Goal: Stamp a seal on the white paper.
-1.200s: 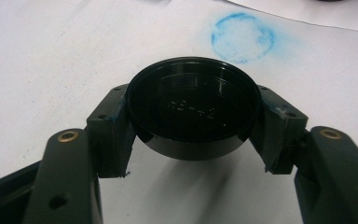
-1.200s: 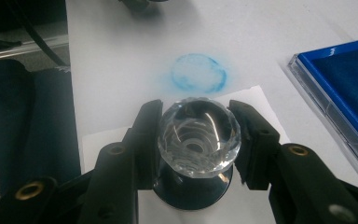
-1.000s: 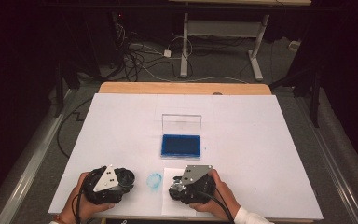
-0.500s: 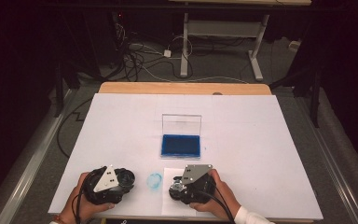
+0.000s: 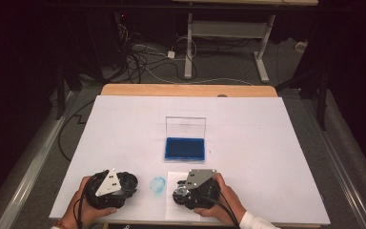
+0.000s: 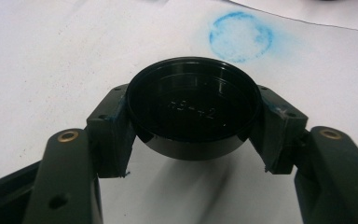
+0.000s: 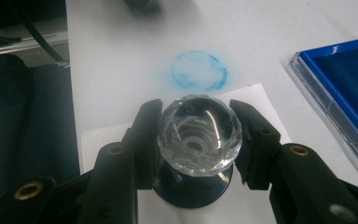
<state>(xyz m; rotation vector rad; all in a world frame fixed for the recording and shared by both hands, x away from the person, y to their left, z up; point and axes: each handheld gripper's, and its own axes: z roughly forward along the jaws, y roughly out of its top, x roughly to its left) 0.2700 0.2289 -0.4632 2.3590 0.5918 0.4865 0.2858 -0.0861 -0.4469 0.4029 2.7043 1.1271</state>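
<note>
Gripping a round black plastic cap (image 6: 193, 109), our left gripper (image 6: 193, 121) is pinching it; our right gripper (image 7: 198, 140) is clamping a faceted clear-knobbed stamp (image 7: 199, 135), blue ring print (image 7: 199, 70) at twelve o'clock.

The only writing I can find is on the black round cap (image 6: 193, 108), in the middle of the left gripper view. Some raised characters stand on its inner face, black on black, near the centre of the frame. I read them as something like "n9-42", but the first characters are not clear to me, so I am sure only of the "2" at the end. On the blue ink pad (image 7: 349, 74), at the right edge of the right gripper view, there is a small pale mark on the rim; it is too small to read.
</note>
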